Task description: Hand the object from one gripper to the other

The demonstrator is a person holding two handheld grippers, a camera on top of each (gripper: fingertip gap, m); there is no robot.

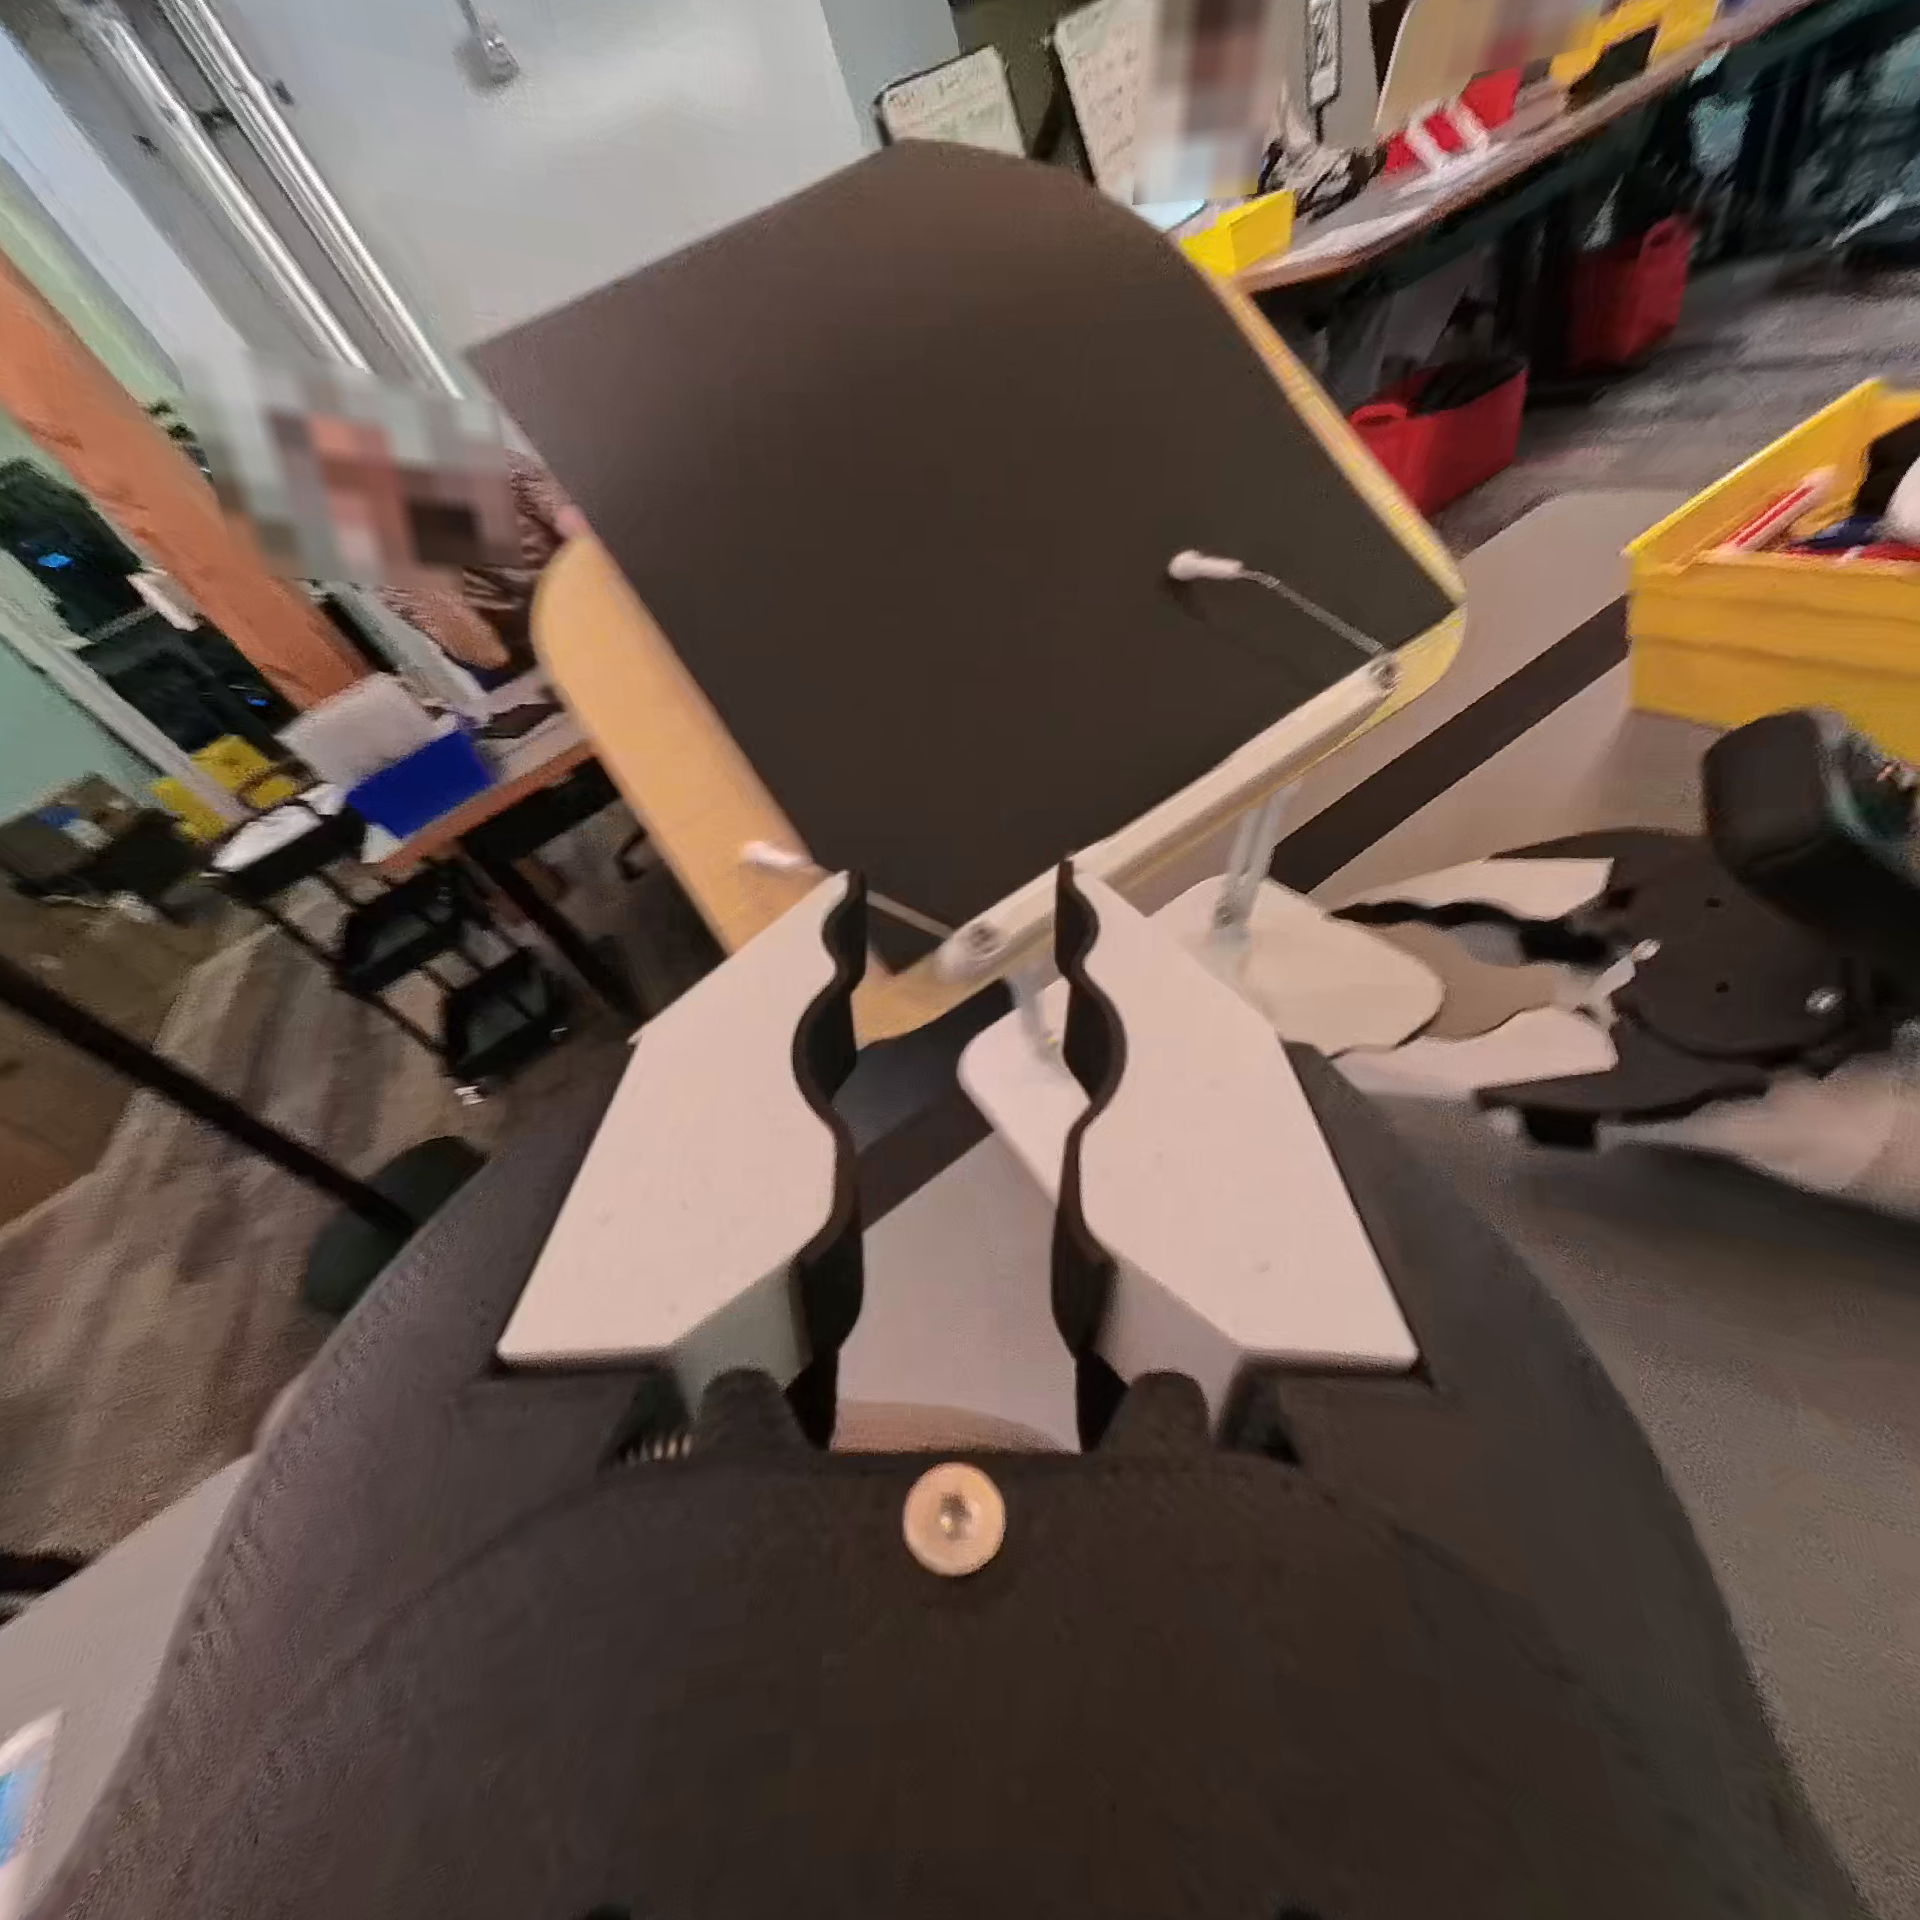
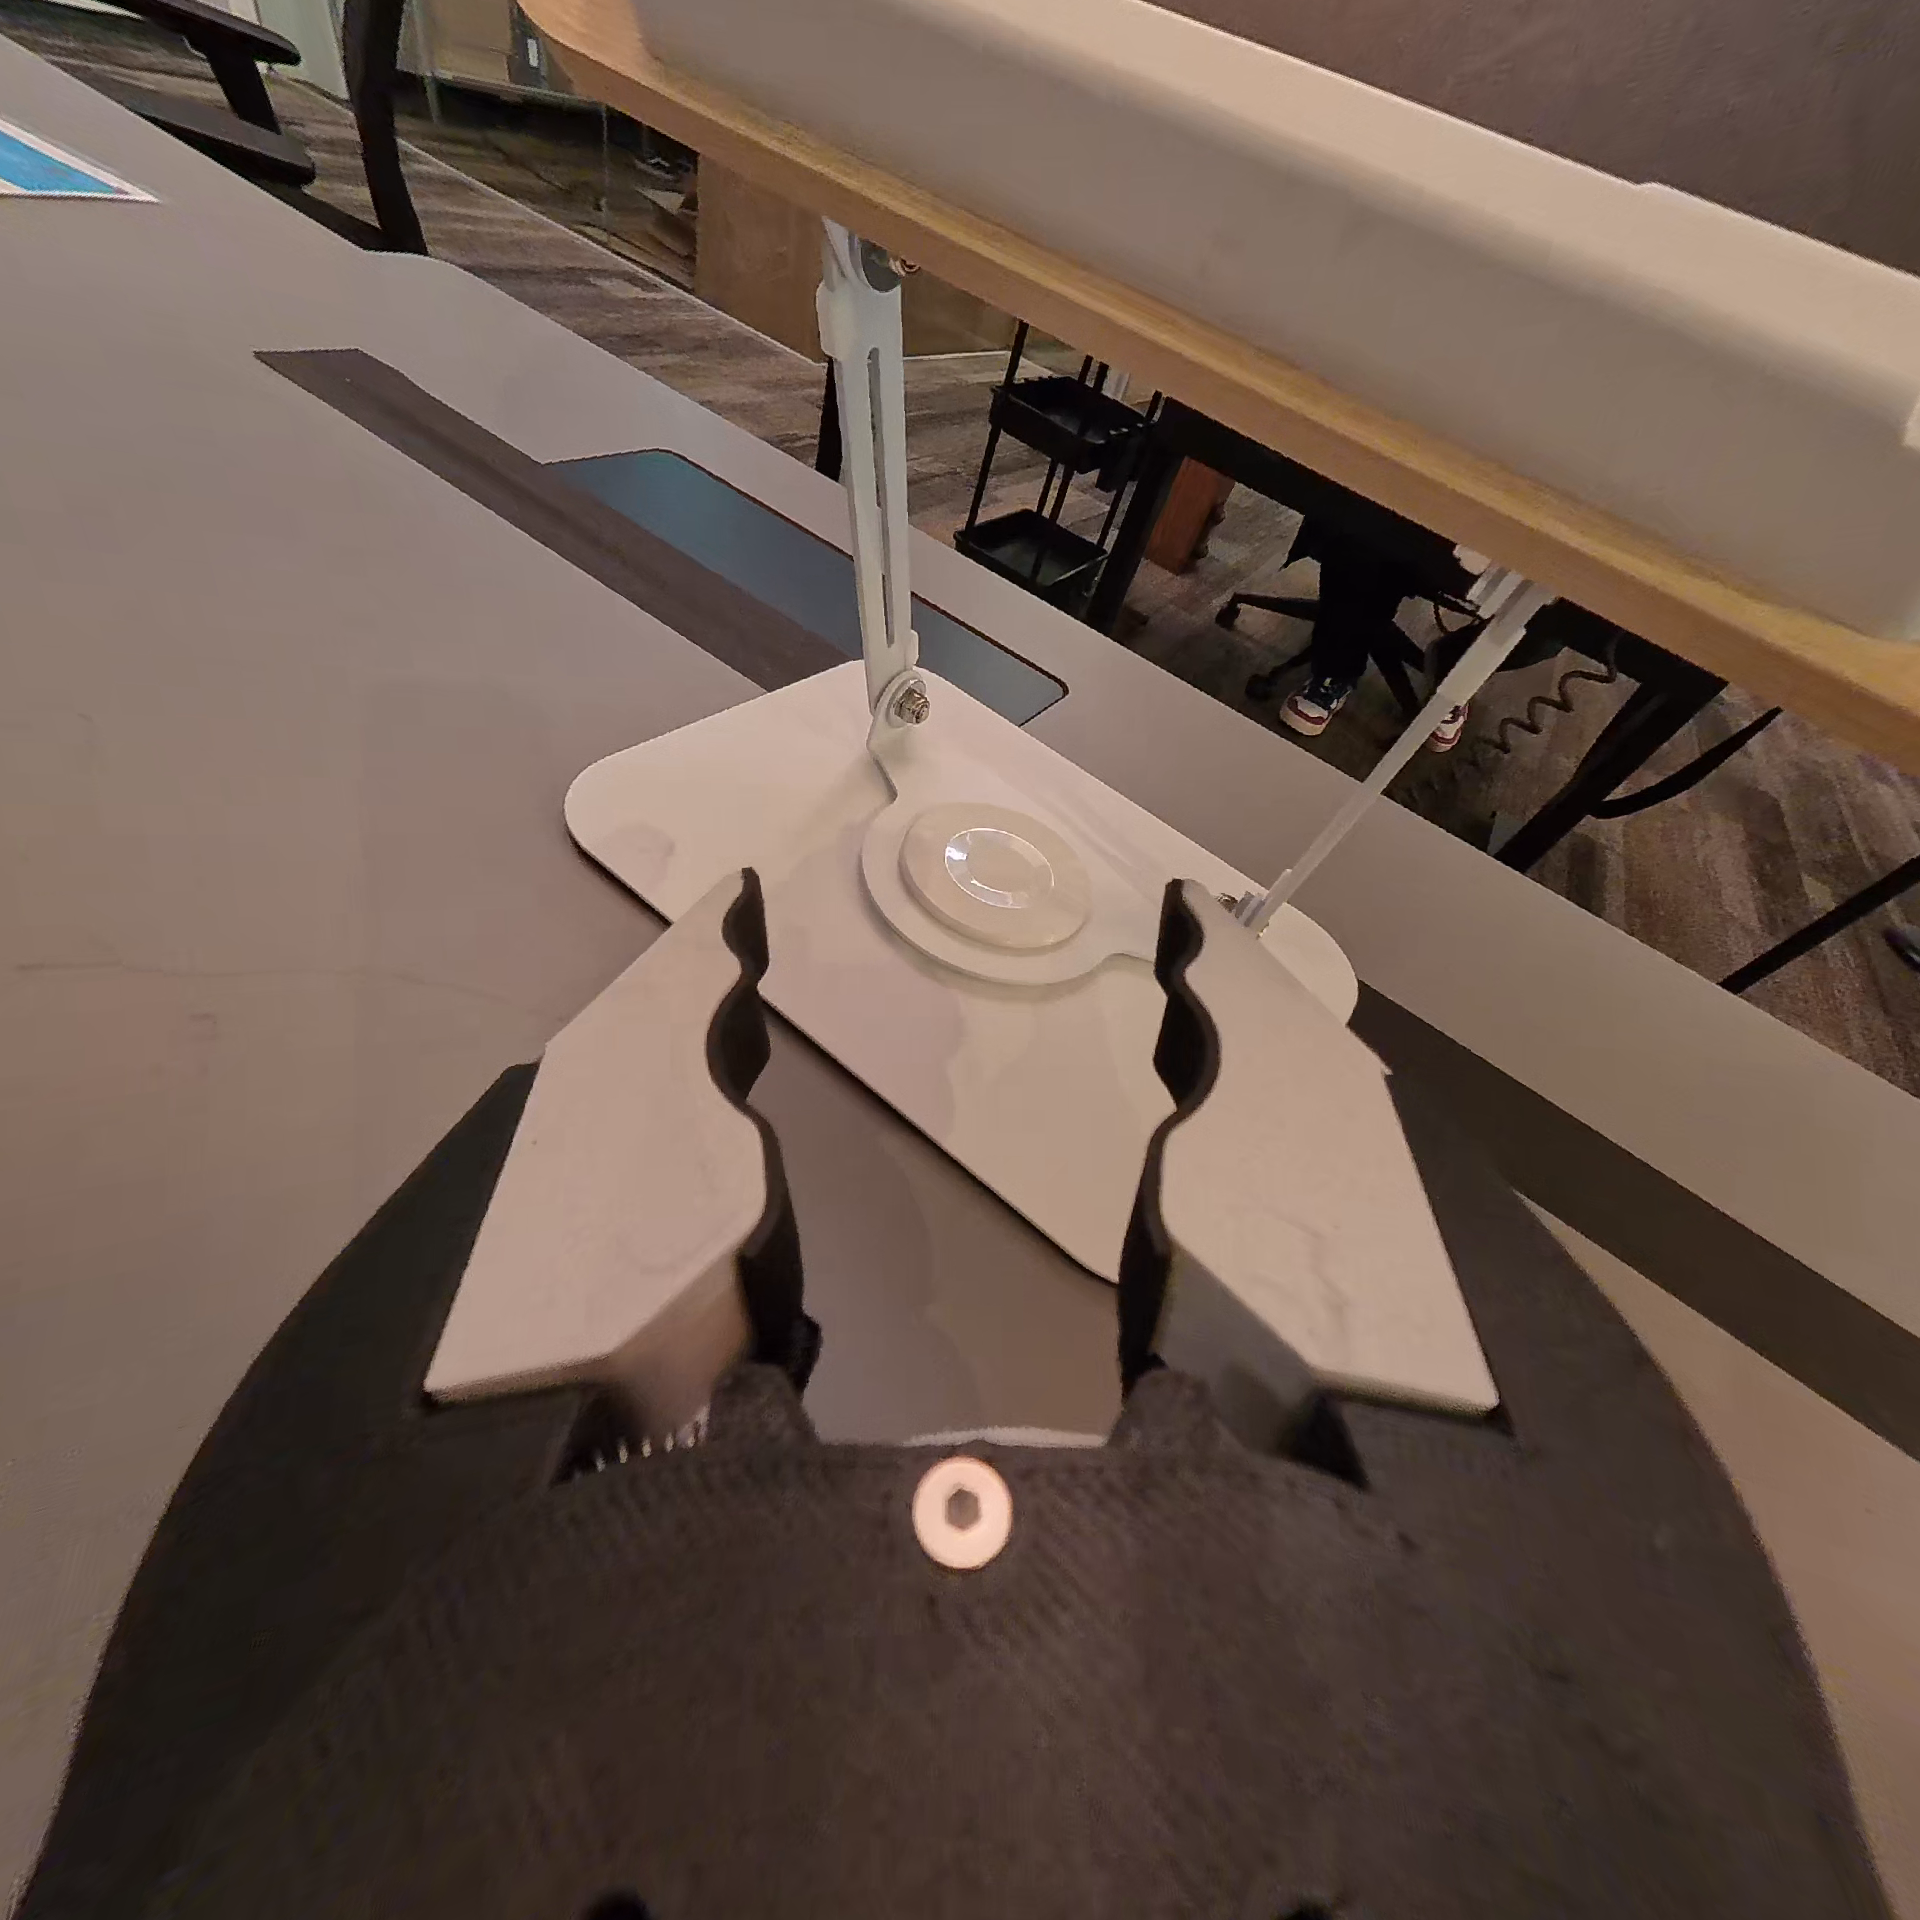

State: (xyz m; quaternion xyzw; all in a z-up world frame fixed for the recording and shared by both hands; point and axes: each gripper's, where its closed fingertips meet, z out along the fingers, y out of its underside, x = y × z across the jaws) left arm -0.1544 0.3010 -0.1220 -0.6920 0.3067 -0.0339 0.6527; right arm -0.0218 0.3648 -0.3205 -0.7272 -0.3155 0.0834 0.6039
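Note:
A book stand stands on the grey table (image 2: 260, 727). It has a dark board (image 1: 935, 520) with a wooden rim, a white ledge (image 1: 1164, 810) and a white base plate (image 2: 727, 810). My left gripper (image 1: 961, 894) is open and its fingertips sit on either side of the board's lower corner, with a gap showing between the jaws. My right gripper (image 2: 961, 904) is open, low over the base plate, under the board's wooden edge (image 2: 1247, 395). It also shows in the left wrist view (image 1: 1507, 977), at the right beside the base. Neither gripper holds anything.
A yellow bin (image 1: 1766, 634) with mixed items stands at the table's right. A dark strip (image 2: 540, 488) and a blue-grey inset (image 2: 810, 561) run across the table. Other desks, red bags, a black cart (image 2: 1049, 488) and a seated person's feet lie beyond. Tip to tip, the grippers are about 25 cm apart.

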